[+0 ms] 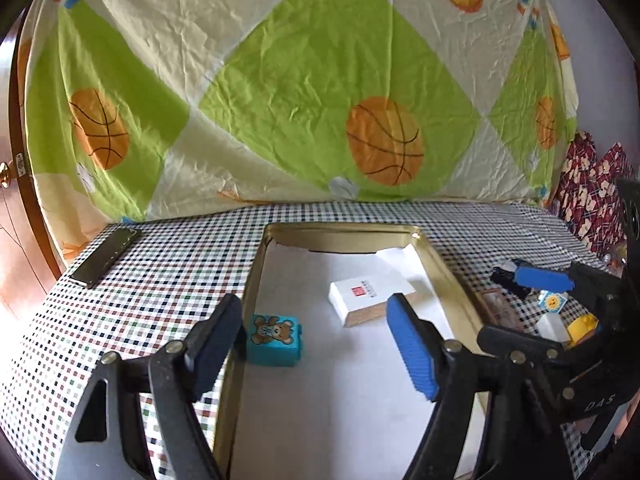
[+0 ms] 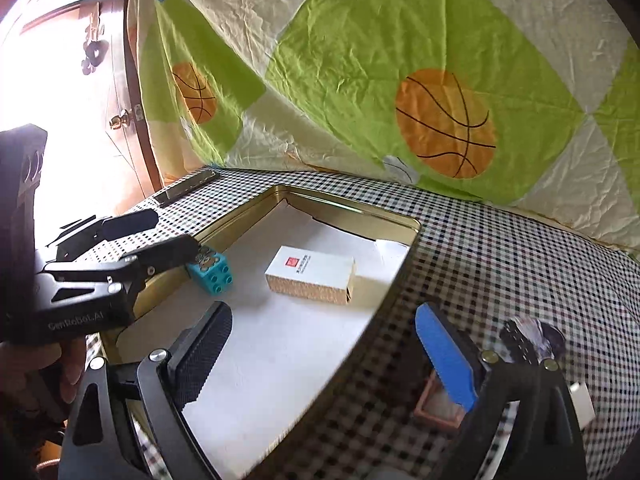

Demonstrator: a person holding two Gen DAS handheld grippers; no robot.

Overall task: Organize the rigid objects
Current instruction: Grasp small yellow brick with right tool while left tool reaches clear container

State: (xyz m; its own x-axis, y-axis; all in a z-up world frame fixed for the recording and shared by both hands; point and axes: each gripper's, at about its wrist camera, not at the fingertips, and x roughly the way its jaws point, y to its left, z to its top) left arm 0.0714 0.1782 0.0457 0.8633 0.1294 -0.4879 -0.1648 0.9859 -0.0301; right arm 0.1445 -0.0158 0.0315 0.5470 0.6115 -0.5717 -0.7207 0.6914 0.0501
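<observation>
A gold tin tray (image 1: 444, 268) lined with white paper lies on the checkered table; it also shows in the right wrist view (image 2: 352, 210). Inside lie a teal bear block (image 1: 275, 339) (image 2: 212, 270) and a white box with a red mark (image 1: 370, 296) (image 2: 312, 274). My left gripper (image 1: 316, 344) is open over the tray's near left part, the block just beyond its left finger. My right gripper (image 2: 324, 354) is open and empty above the tray's right rim. In the left wrist view it sits at the right (image 1: 536, 280), over small items.
A dark flat bar (image 1: 106, 256) (image 2: 188, 188) lies at the table's far left. Small objects lie right of the tray: a yellow piece (image 1: 582, 326), a white cube (image 1: 552, 302), a brown framed tile (image 2: 438, 410). A basketball-print quilt (image 1: 320, 80) hangs behind.
</observation>
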